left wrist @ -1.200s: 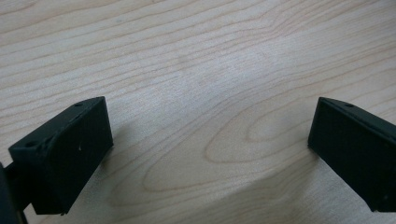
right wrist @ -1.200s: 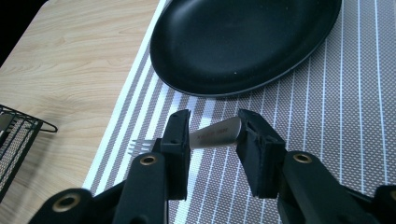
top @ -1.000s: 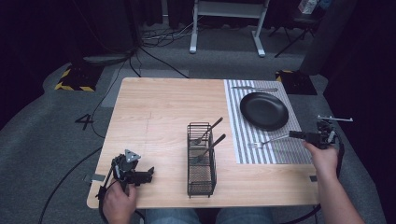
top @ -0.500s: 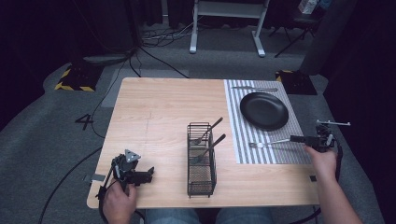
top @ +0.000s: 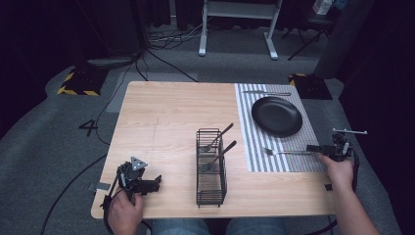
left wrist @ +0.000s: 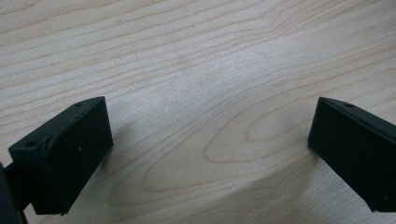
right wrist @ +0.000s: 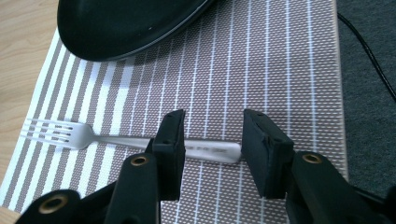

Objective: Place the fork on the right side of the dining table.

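While the silver metal fork (right wrist: 140,140) lies flat on the grey striped placemat (right wrist: 280,56), near the black round plate (right wrist: 126,23), its handle end sits between the right gripper (right wrist: 210,144) jaws, which have just been opening and do not press it. Its long axis runs crosswise through the jaws, tines pointing toward the black wire caddy (top: 211,169); the left gripper (left wrist: 205,154), wide open, rests well apart on the wooden table (top: 171,112)

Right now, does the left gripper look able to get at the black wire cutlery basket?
Probably yes. The left gripper sits on the light wooden table with its jaws open and nothing between them, and only bare tabletop lies between it and the black wire cutlery basket to its right.
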`<state>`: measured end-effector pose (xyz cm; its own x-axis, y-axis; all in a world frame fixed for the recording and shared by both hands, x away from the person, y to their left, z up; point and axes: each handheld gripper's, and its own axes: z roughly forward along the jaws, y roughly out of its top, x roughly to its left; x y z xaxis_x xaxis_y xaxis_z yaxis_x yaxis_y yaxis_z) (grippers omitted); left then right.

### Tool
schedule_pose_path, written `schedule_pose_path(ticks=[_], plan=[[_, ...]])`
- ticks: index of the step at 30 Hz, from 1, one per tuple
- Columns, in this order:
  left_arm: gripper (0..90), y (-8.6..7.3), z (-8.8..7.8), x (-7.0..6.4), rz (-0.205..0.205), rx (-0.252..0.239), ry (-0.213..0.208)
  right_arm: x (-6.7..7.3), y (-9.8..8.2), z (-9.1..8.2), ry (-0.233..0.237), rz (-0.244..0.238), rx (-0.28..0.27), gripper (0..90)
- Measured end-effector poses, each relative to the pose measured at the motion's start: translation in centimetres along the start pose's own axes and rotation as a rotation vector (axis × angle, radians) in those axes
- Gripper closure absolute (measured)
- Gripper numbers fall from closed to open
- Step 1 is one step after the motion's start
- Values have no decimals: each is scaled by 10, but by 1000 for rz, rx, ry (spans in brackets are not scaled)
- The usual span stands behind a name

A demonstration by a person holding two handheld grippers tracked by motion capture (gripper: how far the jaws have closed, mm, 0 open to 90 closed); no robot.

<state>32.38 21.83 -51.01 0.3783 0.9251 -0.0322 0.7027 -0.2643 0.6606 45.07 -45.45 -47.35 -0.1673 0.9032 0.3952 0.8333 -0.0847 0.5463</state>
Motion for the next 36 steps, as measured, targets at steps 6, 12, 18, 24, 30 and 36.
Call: schedule_pose_path(ticks=[6, 12, 18, 24, 30, 36], plan=[[0, 0, 0, 0, 0, 0, 0, 0, 1, -4, -2, -7, -15, 586], [0, 0, 0, 0, 0, 0, 0, 9, 3, -15, 27, -56, -61, 575], [0, 0, 0, 0, 0, 0, 0, 31, 4, -26, 7, -166, -93, 556], [0, 0, 0, 0, 0, 0, 0, 48, 2, -35, 22, -238, -123, 536], [0, 0, 0, 0, 0, 0, 0, 70, -3, -53, 30, -327, -151, 508], [0, 0, 0, 0, -1, 0, 0, 91, -10, -63, 15, -409, -148, 496]])
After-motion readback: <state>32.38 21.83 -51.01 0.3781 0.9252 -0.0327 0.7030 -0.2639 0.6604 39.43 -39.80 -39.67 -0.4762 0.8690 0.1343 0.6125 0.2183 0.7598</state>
